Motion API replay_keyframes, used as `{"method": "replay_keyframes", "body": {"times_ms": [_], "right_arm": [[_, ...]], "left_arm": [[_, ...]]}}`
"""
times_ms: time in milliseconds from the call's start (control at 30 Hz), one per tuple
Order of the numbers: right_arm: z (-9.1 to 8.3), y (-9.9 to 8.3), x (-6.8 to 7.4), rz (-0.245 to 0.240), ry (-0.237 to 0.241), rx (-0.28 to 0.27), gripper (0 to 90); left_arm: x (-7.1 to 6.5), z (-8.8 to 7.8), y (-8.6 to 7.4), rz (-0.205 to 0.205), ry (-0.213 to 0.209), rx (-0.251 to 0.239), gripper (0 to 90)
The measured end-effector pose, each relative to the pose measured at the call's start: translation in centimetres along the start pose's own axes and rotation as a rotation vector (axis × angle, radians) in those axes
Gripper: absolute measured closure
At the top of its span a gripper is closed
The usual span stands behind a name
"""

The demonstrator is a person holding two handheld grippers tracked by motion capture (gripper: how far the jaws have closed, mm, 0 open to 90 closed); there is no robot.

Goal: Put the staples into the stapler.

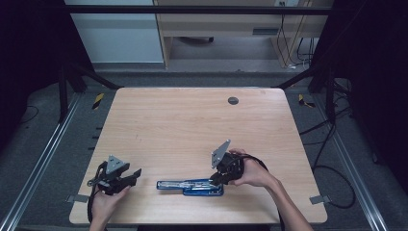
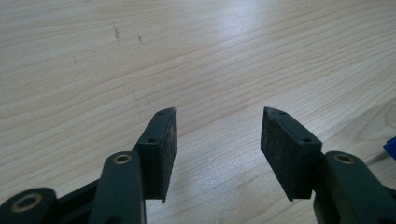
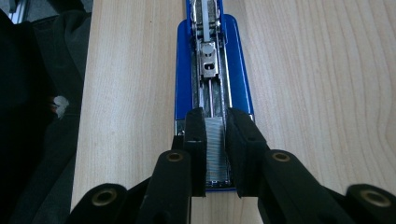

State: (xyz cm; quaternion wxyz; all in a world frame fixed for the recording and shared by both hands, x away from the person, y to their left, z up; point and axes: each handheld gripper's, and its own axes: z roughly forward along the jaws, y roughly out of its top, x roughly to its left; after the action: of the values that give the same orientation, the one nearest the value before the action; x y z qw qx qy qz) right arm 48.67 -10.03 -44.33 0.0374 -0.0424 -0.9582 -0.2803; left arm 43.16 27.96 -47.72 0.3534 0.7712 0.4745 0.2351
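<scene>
Right claw pinching a staple strip inside the opened blue stapler; left claw spread over bare table.

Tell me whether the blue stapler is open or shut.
Open. The stapler lies flat on the table with its magazine channel exposed, and the right claw holds a strip of staples in that channel.

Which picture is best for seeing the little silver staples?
The right gripper view: the staples sit close up between the right gripper fingers, over the open blue stapler. The high view shows the stapler small; staples can't be told. The left gripper view shows a blue corner.
</scene>
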Motion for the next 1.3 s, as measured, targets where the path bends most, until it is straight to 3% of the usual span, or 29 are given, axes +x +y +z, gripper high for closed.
{"method": "replay_keyframes", "body": {"times_ms": [167, 233, 267, 467, 567, 767, 867, 967, 1067, 1300], "right_arm": [[-0.6, -0.1, 0.2, 0.036, -0.039, -0.03, 78.3], [-0.8, -0.3, 0.3, 0.054, -0.063, -0.052, 77.6], [-1.0, -0.4, 0.5, 0.075, -0.1, -0.073, 76.8], [-1.8, -0.4, 1.4, 0.112, -0.154, -0.133, 75.2], [-2.2, -0.7, 2.0, 0.168, -0.171, -0.178, 73.8], [-2.7, -2.3, 3.4, 0.249, -0.241, -0.261, 78.2], [-2.7, -2.7, 3.8, 0.275, -0.254, -0.285, 80.4], [-2.8, -3.8, 4.5, 0.324, -0.28, -0.326, 86.8], [-2.7, -4.5, 5.0, 0.354, -0.301, -0.333, 90.0], [-2.3, -5.3, 6.1, 0.406, -0.304, -0.361, 90.0]], "left_arm": [[-0.1, 0.0, 0.0, 0.003, 0.0, -0.003, 45.9], [-0.2, 0.0, 0.0, -0.001, -0.001, -0.005, 45.9], [-0.2, 0.0, 0.0, -0.001, -0.002, -0.006, 45.9], [-0.5, -0.1, 0.1, 0.001, -0.016, -0.016, 46.3], [-0.7, -0.1, 0.3, 0.007, -0.025, -0.023, 46.6], [-1.4, -0.7, 0.8, 0.023, -0.075, -0.063, 49.0], [-1.7, -0.9, 1.0, 0.034, -0.094, -0.075, 49.9], [-2.2, -1.0, 1.4, 0.052, -0.123, -0.085, 51.3], [-2.7, -1.1, 1.7, 0.085, -0.163, -0.09, 52.2], [-3.3, -1.3, 1.9, 0.11, -0.204, -0.099, 54.1]]}}
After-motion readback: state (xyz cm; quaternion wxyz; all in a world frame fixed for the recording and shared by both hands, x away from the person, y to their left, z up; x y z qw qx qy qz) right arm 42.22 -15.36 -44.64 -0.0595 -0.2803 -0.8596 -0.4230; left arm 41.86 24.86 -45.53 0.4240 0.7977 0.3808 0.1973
